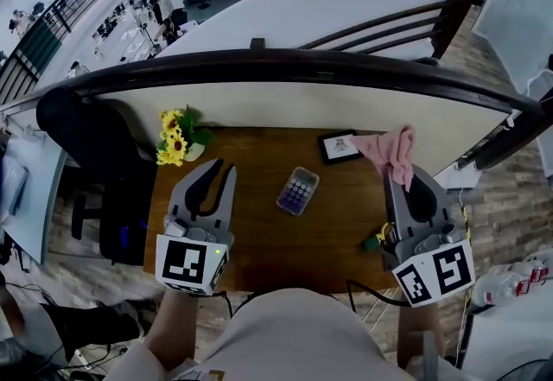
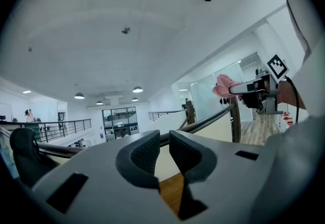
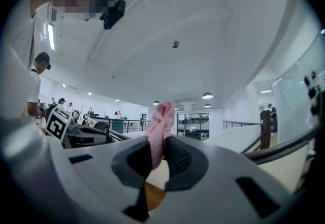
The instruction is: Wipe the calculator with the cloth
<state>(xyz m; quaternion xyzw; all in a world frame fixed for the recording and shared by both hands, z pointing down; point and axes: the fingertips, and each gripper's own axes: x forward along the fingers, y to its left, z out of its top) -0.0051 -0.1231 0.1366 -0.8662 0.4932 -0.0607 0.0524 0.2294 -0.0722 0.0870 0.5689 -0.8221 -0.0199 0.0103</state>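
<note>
The calculator [image 1: 298,190], grey with coloured keys, lies near the middle of the wooden table [image 1: 259,232]. Both grippers are held level above the table's near side, well apart from the calculator. My right gripper [image 1: 399,174] is shut on a pink cloth [image 1: 389,153], which sticks out in a bunch past its tips. In the right gripper view the cloth [image 3: 161,121] is pinched between the dark pads [image 3: 180,159]. My left gripper [image 1: 220,168] is empty. Its pads [image 2: 144,154] stand a narrow slit apart with nothing in it. From the left gripper view the cloth [image 2: 223,86] shows at the right.
A framed picture [image 1: 339,146] stands at the table's back, and yellow flowers [image 1: 177,139] in a white vase at its back left corner. A small green object [image 1: 371,243] lies by the front right edge. A dark railing [image 1: 285,64] curves behind the table. A black chair [image 1: 91,142] stands left.
</note>
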